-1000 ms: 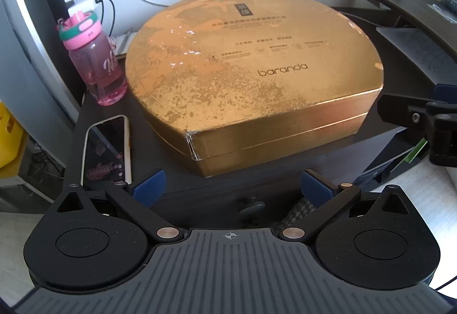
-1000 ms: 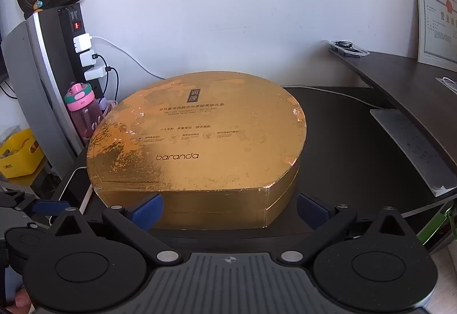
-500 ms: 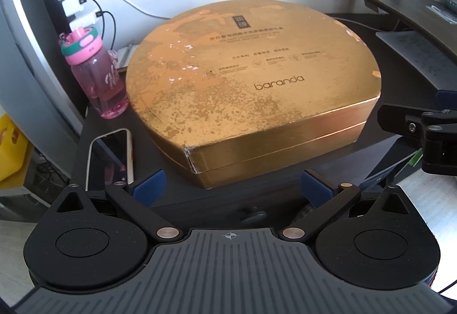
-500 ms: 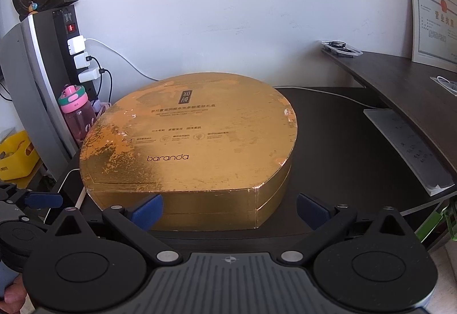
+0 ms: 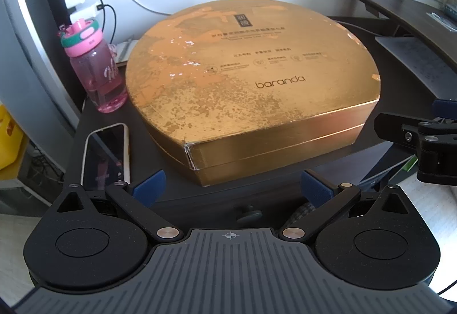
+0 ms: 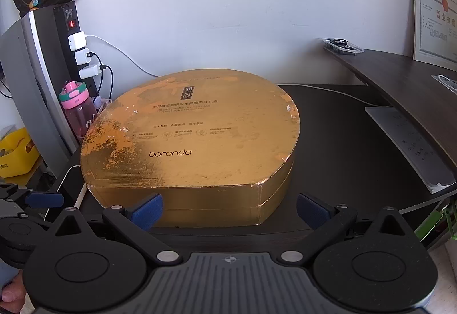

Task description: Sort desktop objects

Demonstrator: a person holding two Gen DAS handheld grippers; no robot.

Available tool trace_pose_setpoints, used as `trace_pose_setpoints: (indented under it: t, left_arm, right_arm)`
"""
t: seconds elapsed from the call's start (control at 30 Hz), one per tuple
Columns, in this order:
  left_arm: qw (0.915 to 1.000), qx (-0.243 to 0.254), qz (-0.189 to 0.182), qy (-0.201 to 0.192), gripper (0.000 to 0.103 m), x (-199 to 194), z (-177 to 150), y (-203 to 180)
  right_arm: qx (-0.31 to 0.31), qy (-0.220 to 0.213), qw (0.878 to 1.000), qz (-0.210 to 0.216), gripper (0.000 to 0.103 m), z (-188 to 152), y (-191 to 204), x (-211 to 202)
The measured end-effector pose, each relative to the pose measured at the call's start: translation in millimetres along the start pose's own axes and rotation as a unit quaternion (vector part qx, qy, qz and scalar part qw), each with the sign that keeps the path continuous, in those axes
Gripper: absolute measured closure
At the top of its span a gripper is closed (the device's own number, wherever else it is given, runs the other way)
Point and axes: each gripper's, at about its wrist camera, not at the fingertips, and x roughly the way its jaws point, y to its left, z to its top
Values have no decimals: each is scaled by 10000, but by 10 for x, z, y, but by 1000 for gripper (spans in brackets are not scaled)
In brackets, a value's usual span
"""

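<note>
A large gold gift box (image 5: 251, 85) marked "baranda" lies flat on the dark desk (image 6: 342, 148). Left of it stand a pink water bottle (image 5: 95, 68) with a green band and a phone (image 5: 107, 154) lying face up. My left gripper (image 5: 232, 188) is open, held just before the desk's front edge, facing the box's near corner. My right gripper (image 6: 228, 209) is also open, its blue pads either side of the box's (image 6: 188, 137) front wall but short of it. The right gripper's side (image 5: 428, 145) shows at the left wrist view's right edge.
A power strip (image 6: 77, 51) with white chargers stands upright behind the pink bottle (image 6: 78, 111). A keyboard (image 6: 411, 145) lies at the right under a raised dark shelf (image 6: 400, 79). A yellow bin (image 6: 17, 151) sits low on the left. A desk drawer knob (image 5: 248, 215) sits below the front edge.
Both grippers have drawn back and risen a little, so the box looks smaller and sits lower in both views. Their jaws have stayed open.
</note>
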Motion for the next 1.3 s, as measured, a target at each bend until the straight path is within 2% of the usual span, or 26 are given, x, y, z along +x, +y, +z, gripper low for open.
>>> trace_pose_setpoints:
  t: [1.3]
  left_arm:
    - [9998,162,-36,65,0,41,-23,1]
  right_arm:
    - [-121,141,9998,75,2,43,121,116]
